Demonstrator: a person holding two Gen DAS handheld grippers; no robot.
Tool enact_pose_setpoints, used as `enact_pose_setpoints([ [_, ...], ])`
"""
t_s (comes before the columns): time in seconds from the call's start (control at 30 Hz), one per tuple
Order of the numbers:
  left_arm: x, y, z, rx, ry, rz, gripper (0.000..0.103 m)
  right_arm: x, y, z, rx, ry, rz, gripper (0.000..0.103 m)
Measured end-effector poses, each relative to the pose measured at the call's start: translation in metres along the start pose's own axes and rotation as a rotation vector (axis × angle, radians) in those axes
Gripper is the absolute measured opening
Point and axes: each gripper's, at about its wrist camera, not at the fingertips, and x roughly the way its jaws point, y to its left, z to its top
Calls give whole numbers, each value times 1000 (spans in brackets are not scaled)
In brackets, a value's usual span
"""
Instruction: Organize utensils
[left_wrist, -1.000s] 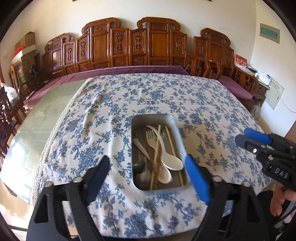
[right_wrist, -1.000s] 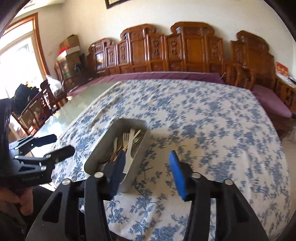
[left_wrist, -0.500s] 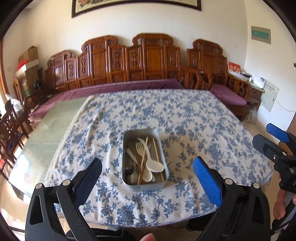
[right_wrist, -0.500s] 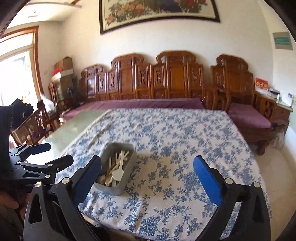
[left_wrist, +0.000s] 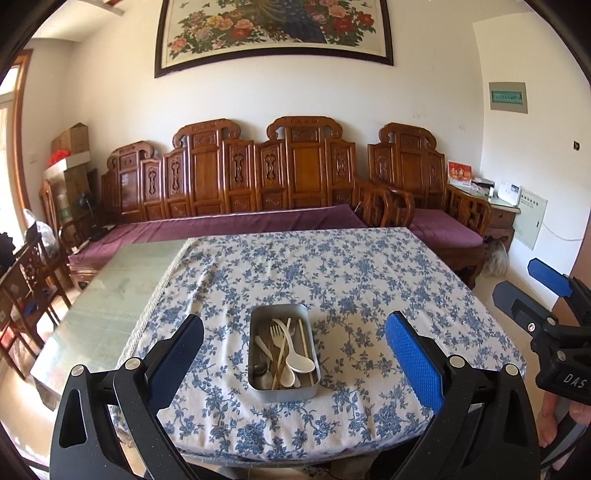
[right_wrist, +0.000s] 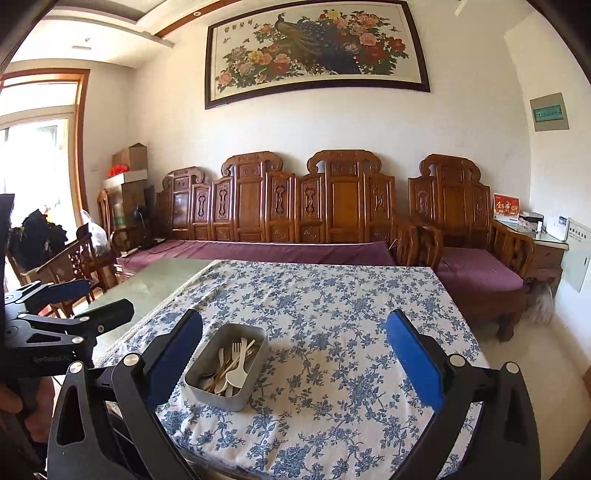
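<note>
I find both my left gripper and right gripper spread wide and empty above the floral tablecloth, where a rectangular metal tin holds smooth white plastic utensils.

White letters "DAS" are readable on the black body of the right gripper, at four o'clock in the left wrist view. Faint lettering runs along the left gripper body at nine o'clock in the right wrist view, too small to read. Four Chinese characters stand at the upper left of the peacock painting, not legible. A green wall plaque at two o'clock and a red card at three o'clock carry characters too blurred to read.
</note>
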Motion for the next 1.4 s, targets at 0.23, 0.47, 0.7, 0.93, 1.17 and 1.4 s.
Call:
enact_pose_setpoints([
  [0.23, -6, 2, 1, -8, -16, 4, 95, -1, -1, 0, 9, -4, -1, 100],
  [0.47, -7, 2, 0, -11, -26, 6, 95, 0, -1, 1, 9, -5, -5, 100],
  [0.7, -9, 3, 0, -16, -30, 4, 95, -1, 1, 2, 16, -5, -7, 100],
  [0.93, -9, 3, 0, -15, -30, 1, 95, -2, -1, 2, 19, -7, -10, 100],
  [1.17, -10, 2, 0, -15, -31, 0, 95, -3, -3, 3, 23, -10, -11, 100],
  [1.4, -11, 2, 0, -16, -33, -4, 95, -4, -4, 3, 25, -11, -13, 100],
])
